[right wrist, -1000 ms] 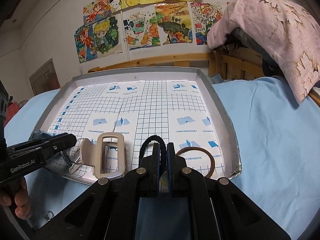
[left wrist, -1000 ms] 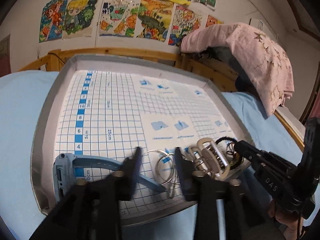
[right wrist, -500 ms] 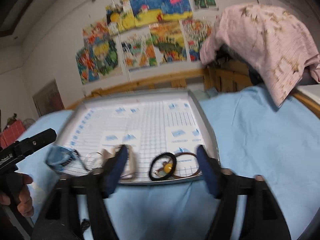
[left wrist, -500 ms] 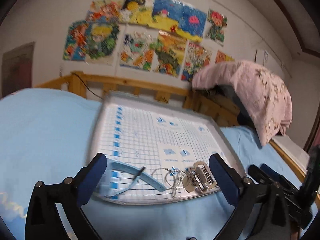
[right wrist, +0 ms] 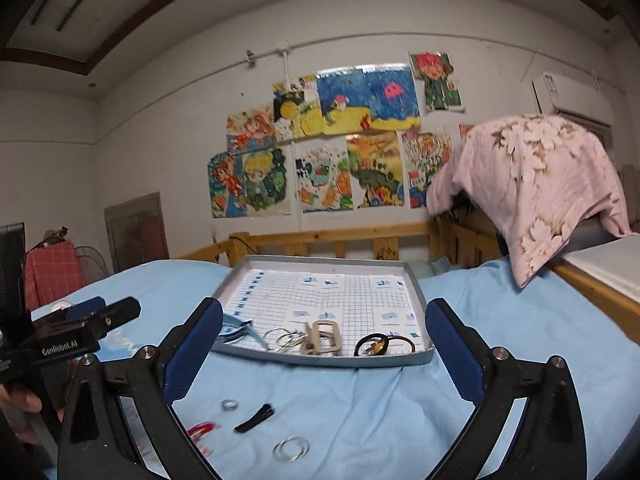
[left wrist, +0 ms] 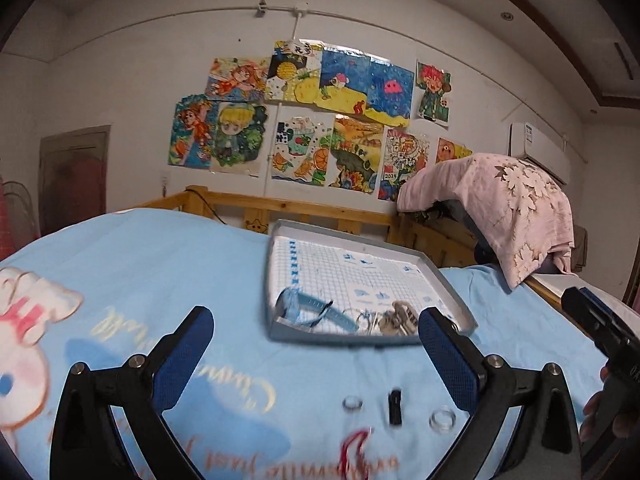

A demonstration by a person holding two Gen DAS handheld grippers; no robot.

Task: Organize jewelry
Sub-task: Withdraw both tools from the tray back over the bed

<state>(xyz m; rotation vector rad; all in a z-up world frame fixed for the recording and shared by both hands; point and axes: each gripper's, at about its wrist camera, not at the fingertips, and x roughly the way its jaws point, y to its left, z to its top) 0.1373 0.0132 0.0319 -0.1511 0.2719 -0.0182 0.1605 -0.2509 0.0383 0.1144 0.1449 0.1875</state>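
A grey tray with gridded paper lies on the blue bedsheet; it also shows in the left wrist view. In it lie a light blue watch, silver rings, a metal buckle and a black hair tie with a brown ring. On the sheet in front lie a small silver ring, a black clip, a pair of rings and a red item. My left gripper and right gripper are both open, empty, held back from the tray.
A wooden bed rail runs behind the tray. A pink floral cloth hangs over something at the right. Drawings cover the wall. The blue sheet spreads wide to the left with a printed cartoon.
Both grippers opened and pulled back and up from the tray. The right gripper let go of the black hair tie, which now lies in the tray.
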